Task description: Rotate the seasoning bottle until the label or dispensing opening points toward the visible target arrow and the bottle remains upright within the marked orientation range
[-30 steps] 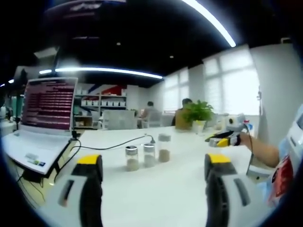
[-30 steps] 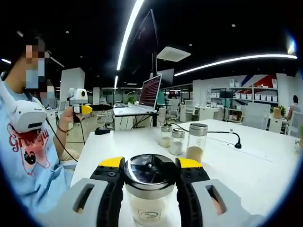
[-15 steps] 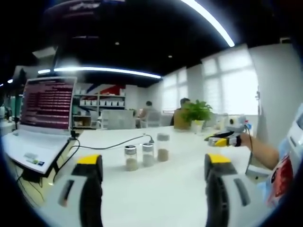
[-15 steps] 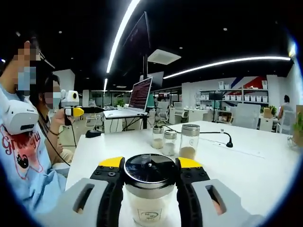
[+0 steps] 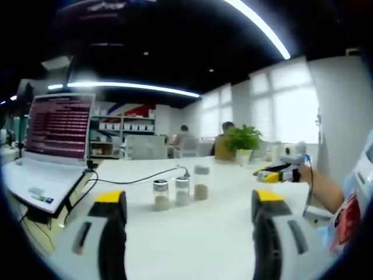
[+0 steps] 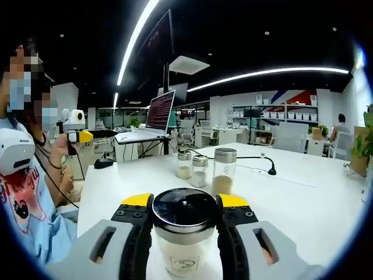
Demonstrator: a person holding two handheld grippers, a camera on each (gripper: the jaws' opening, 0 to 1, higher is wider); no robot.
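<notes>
Right gripper view, right tongs [image 6: 184, 217] clamp seasoning bottle [image 6: 183, 236] (seemingly upright), table [image 6: 303, 204] open beyond.

Both cams low over table [image 5: 204, 227], sharing three jars [image 6: 199, 170].

Grey claw [image 6: 184, 216], yellow-tipped black jaws

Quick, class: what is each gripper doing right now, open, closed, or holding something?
Left gripper: open, nothing between its yellow-tipped jaws.
Right gripper: shut on the clear seasoning bottle with a black lid, held upright.
</notes>
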